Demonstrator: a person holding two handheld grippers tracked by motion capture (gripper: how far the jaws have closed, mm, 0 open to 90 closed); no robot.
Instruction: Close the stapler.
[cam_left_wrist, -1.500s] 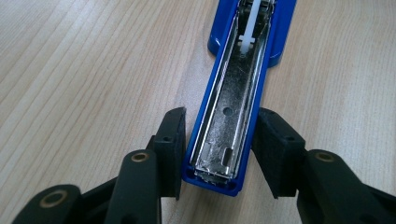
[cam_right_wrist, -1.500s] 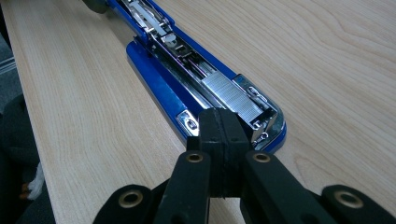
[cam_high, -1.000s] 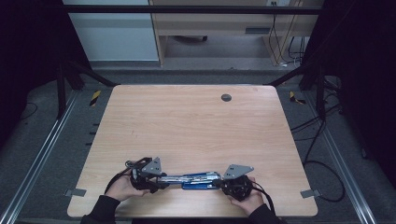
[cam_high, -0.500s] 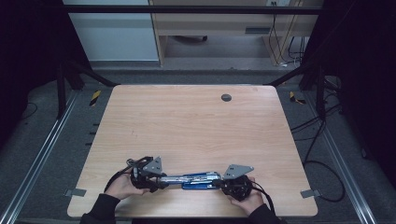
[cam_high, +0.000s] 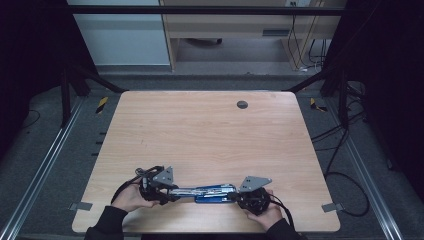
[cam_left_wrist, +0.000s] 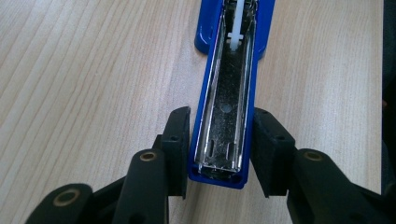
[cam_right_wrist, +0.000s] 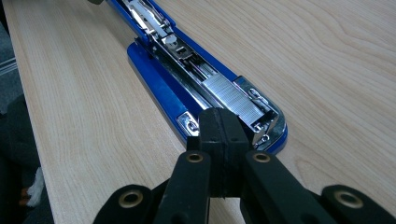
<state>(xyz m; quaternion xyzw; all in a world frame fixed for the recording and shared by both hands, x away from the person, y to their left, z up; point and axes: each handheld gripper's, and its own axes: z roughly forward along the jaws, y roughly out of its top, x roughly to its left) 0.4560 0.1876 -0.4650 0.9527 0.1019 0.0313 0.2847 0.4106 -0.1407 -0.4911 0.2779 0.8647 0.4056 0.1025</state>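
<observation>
The blue stapler (cam_high: 212, 193) is lying opened flat on the worktop (cam_high: 210, 135): stiff, slick metal, hinged, probably floppy. The left hand-held gripper (cam_left_wrist: 219, 140) is closing around its cover's end, best gripped across those sides; the right hand-held gripper (cam_right_wrist: 223, 140) is resting clenched, empty, by the staple-loaded magazine.

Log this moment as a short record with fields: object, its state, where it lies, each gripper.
object: blue stapler
state: swung open flat, a strip of staples lying in the metal channel
place: near edge of the wooden table, lengthwise between the two grippers
left gripper: jaws on either side of the end of the opened top arm, just been closing, left pad at the blue edge, small gap at the right pad
right gripper: jaws shut together, tip at the stapler's staple end, nothing between them
hands: one on each gripper, at the table's near edge
</observation>
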